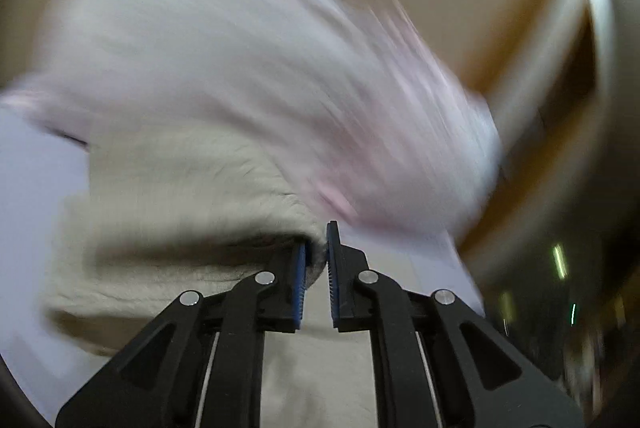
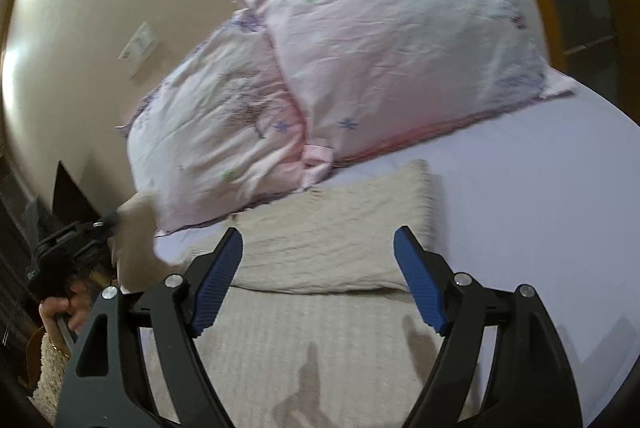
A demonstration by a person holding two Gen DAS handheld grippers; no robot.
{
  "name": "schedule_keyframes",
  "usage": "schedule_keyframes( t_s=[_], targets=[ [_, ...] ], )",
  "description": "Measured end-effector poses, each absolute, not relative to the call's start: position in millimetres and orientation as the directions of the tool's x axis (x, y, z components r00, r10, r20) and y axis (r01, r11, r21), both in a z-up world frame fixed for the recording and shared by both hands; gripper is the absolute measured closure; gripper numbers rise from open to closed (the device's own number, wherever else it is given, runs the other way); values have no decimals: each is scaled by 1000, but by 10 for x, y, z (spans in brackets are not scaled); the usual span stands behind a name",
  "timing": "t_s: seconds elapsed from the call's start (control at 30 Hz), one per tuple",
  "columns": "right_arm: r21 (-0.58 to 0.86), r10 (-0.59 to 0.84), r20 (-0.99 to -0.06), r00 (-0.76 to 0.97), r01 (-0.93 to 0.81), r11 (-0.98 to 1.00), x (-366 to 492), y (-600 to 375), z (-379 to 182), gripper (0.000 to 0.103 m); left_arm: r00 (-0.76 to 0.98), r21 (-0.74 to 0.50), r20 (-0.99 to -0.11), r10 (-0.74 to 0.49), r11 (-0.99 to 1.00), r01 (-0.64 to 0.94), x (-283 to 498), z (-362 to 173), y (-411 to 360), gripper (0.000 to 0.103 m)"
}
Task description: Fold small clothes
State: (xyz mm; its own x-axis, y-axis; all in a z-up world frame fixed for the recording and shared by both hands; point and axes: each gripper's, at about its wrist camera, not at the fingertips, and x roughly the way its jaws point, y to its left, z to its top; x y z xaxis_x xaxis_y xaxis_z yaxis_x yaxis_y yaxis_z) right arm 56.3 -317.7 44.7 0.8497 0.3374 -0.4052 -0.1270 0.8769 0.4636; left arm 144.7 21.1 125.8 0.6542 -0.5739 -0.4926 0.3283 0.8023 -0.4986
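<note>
Left gripper (image 1: 317, 248): fingers clenched on a corner of the cream knit garment (image 2: 320, 228), lifted off the bed (image 2: 540, 187) at its left end. The rest lies flat, long axis left to right, just ahead of the right gripper (image 2: 318, 244), fingers released, empty, hovering over its middle. Pillows (image 2: 360, 67) just beyond. Right is nearer the free end.

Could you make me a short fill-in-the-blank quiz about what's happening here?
1. The left gripper is shut on the cream knitted ____.
2. The right gripper has its fingers ____.
3. Two pink floral ____ lie behind the cream garment.
4. The bed sheet is pale ____.

Answers: garment; open; pillows; lavender
</note>
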Motion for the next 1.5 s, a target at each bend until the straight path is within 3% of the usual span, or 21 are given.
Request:
schedule_keyframes(
  t_s=[0.1,0.27,0.3,0.33,0.4,0.53,0.73,0.87,0.97,1.03,1.07,1.1,1.13,1.2,1.33,1.5],
  targets=[
    [482,334,-438,835,-96,871,467,-3332,360,25,439,-479,-622,-648,759,441,1466,902,-595,95],
    [490,399,-438,806,-158,857,90,-3535,276,20,467,-430,-587,-661,744,512,952,946,-319,95],
    [503,429,-439,790,-180,845,11,-3564,240,20,483,-433,-569,-665,742,512,792,1000,-100,88],
    [534,486,-436,757,-217,817,-103,-3604,171,20,493,-435,-558,-667,741,511,643,1015,61,67],
    [573,546,-431,718,-250,780,-265,-3662,73,20,540,-421,-541,-645,764,490,319,1099,473,38],
    [605,639,-447,626,-314,731,-741,-3782,-155,20,607,-402,-544,-579,815,418,-303,1016,1148,26],
    [736,721,-513,466,-193,649,-1008,-3918,-819,21,586,-527,-571,-575,804,275,-1023,322,1856,22],
    [808,772,-473,424,-140,572,-846,-3841,-1227,35,541,-555,-603,-586,795,244,-967,-87,1748,22],
    [850,818,-413,400,-154,505,-747,-3724,-1414,60,529,-605,-569,-629,756,248,-834,-265,1584,22],
    [870,847,-368,384,-179,459,-733,-3649,-1482,89,523,-635,-543,-657,729,257,-784,-348,1490,26],
    [873,854,-353,381,-194,447,-751,-3618,-1484,93,515,-645,-534,-670,717,264,-764,-373,1446,30],
    [872,859,-341,383,-214,441,-768,-3594,-1463,94,504,-655,-528,-683,706,270,-742,-397,1398,42],
    [869,864,-325,385,-240,434,-797,-3581,-1414,95,488,-664,-530,-693,698,270,-724,-417,1367,63],
    [855,868,-295,400,-294,426,-845,-3570,-1276,96,464,-694,-518,-719,670,263,-719,-434,1355,93],
    [785,864,-218,455,-444,432,-865,-3544,-655,96,473,-717,-435,-766,612,333,-772,-121,1379,96],
    [643,818,-152,555,-572,508,-416,-3404,258,96,585,-628,-341,-736,642,441,-312,733,1407,96]
  ],
)
